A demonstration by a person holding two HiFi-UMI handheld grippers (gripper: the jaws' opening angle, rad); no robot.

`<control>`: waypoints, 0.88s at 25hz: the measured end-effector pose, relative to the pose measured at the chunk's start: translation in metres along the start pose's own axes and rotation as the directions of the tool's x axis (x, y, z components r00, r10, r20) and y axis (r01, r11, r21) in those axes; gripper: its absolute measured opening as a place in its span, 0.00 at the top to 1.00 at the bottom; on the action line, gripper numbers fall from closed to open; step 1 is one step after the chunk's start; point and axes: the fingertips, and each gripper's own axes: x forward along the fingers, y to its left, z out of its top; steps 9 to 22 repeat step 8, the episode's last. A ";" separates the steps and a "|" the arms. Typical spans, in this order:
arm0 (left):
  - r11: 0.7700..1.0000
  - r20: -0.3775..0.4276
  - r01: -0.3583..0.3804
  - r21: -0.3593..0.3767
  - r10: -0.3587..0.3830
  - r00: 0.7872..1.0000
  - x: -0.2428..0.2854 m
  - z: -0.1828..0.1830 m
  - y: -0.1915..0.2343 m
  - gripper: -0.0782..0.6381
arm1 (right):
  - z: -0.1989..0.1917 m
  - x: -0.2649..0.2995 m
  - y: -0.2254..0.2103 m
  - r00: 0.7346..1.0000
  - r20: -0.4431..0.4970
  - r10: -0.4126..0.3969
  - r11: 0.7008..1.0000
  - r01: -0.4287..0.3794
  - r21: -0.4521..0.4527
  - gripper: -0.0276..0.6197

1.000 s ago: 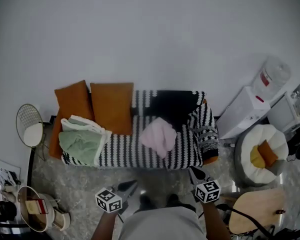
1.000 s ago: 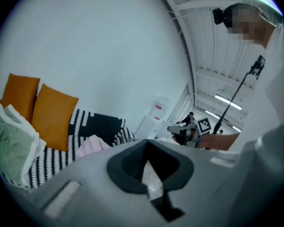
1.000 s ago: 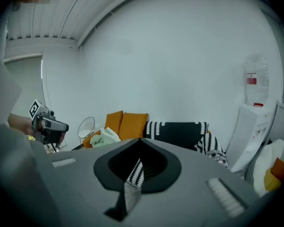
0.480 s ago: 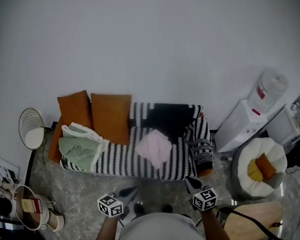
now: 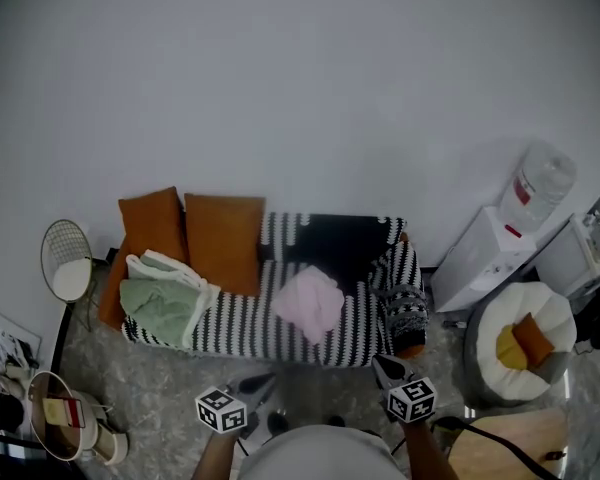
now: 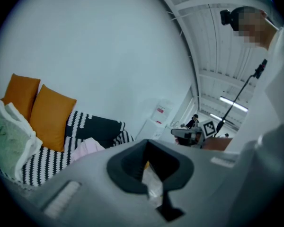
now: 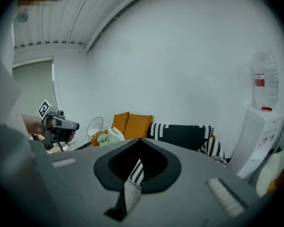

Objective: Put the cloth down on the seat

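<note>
A pink cloth (image 5: 310,303) lies crumpled on the middle of the seat of a black-and-white striped sofa (image 5: 245,328); it also shows in the left gripper view (image 6: 87,148). Both grippers are held well short of the sofa, over the floor, close to the person's body. My left gripper (image 5: 262,378) is shut with nothing in it, its jaws meeting at the tip (image 6: 146,143). My right gripper (image 5: 378,360) is also shut and empty (image 7: 139,141). Neither touches the cloth.
Two orange cushions (image 5: 220,238) and a folded green-and-white blanket (image 5: 160,298) fill the sofa's left end. A wire side table (image 5: 68,263) stands left of it. To the right are a water dispenser (image 5: 500,238), a round white pouf (image 5: 525,333) and a wooden table (image 5: 510,448).
The sofa looks a little smaller and farther off, as if the person has stepped back. Both grippers sit slightly lower in the frame. The pink cloth has stayed on the seat.
</note>
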 end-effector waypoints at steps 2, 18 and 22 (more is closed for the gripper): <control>1.000 0.000 -0.002 0.003 0.002 1.000 0.001 0.000 0.000 0.90 | -0.001 0.000 0.001 1.000 -0.006 0.005 1.000 -0.005 -0.009 0.95; 1.000 -0.005 -0.013 0.012 0.013 1.000 0.001 -0.003 0.002 0.90 | -0.002 0.000 0.000 1.000 0.002 0.011 1.000 -0.011 -0.003 0.95; 1.000 -0.005 -0.013 0.012 0.013 1.000 0.001 -0.003 0.002 0.90 | -0.002 0.000 0.000 1.000 0.002 0.011 1.000 -0.011 -0.003 0.95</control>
